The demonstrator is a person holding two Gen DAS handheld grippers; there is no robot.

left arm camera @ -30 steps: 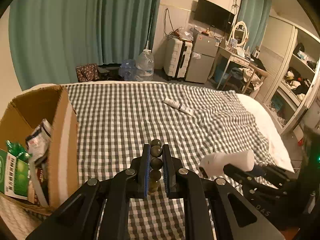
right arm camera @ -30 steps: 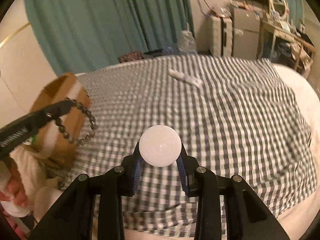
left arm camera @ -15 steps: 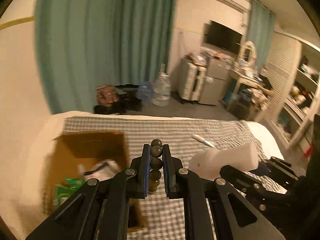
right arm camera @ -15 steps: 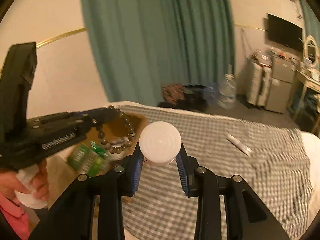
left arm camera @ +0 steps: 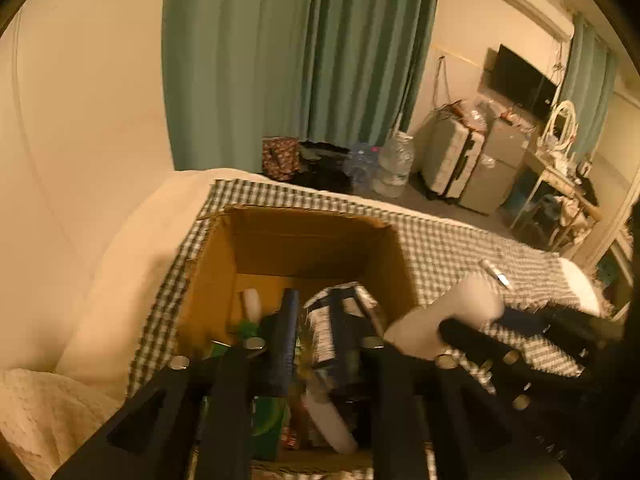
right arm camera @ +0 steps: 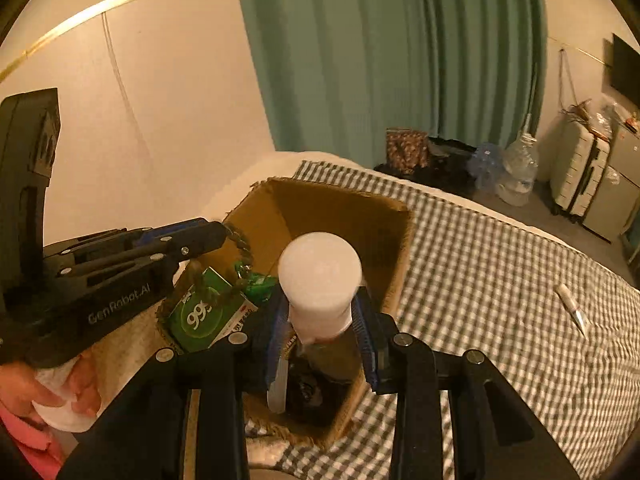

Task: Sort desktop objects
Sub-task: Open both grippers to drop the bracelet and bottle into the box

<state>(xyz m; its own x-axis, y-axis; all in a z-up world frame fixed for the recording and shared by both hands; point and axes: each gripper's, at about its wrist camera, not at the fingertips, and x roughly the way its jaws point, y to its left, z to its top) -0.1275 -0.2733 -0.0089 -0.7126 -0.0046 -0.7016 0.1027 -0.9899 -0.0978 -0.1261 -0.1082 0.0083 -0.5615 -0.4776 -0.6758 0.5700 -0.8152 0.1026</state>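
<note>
As both claws swung from the open cloth to above the box [right arm camera: 340,208], the left gripper [left arm camera: 316,344] spread its jaws and the bracelet [right arm camera: 240,248], clenched a second earlier, was dropping from its tip toward the green pack [right arm camera: 208,314] inside. Just beside it, the right gripper [right arm camera: 322,322] still clamped the white bottle [right arm camera: 320,280] over the opening, probably next to go. Farther off, a tube [right arm camera: 572,310] lay unsorted on the checked cloth [right arm camera: 480,280].
</note>
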